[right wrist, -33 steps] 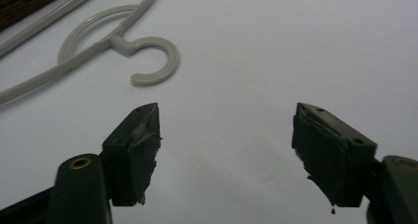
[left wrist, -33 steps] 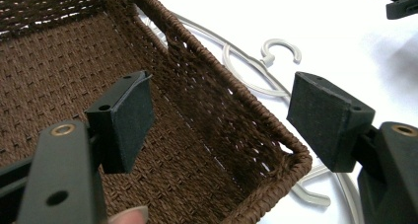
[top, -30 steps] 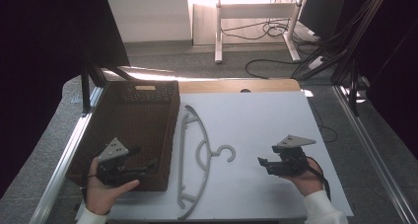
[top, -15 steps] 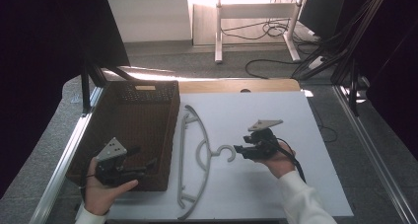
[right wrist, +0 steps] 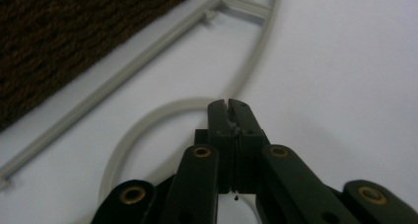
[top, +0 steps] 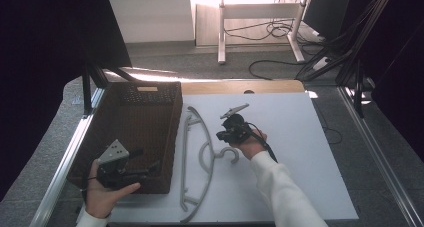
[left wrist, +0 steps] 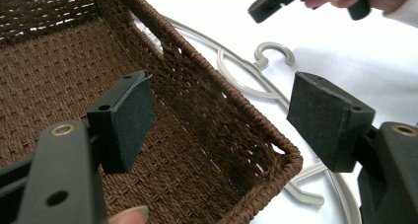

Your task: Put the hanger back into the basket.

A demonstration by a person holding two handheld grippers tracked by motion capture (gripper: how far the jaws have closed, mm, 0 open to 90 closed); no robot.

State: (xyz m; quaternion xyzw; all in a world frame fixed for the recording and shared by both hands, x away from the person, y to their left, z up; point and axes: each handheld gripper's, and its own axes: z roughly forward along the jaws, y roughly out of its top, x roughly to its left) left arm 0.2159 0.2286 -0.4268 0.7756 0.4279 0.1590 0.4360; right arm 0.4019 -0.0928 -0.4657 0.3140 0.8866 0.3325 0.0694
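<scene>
High view: grey hanger [top: 200,157] flat on white bench [top: 310,152], just beside brown woven basket [top: 135,132]; right gripper [top: 223,135] over the hanger's hook; left gripper [top: 145,168] at the basket's near corner.
Left gripper view: fingers [left wrist: 325,115] spread wide, straddling the basket [left wrist: 207,115] wall, nothing pinched; hanger [left wrist: 256,81] beyond.
Right gripper view: fingers [right wrist: 231,113] just closed, pressed together, above the hanger [right wrist: 148,118] loop; whether they pinch it cannot be told.
</scene>
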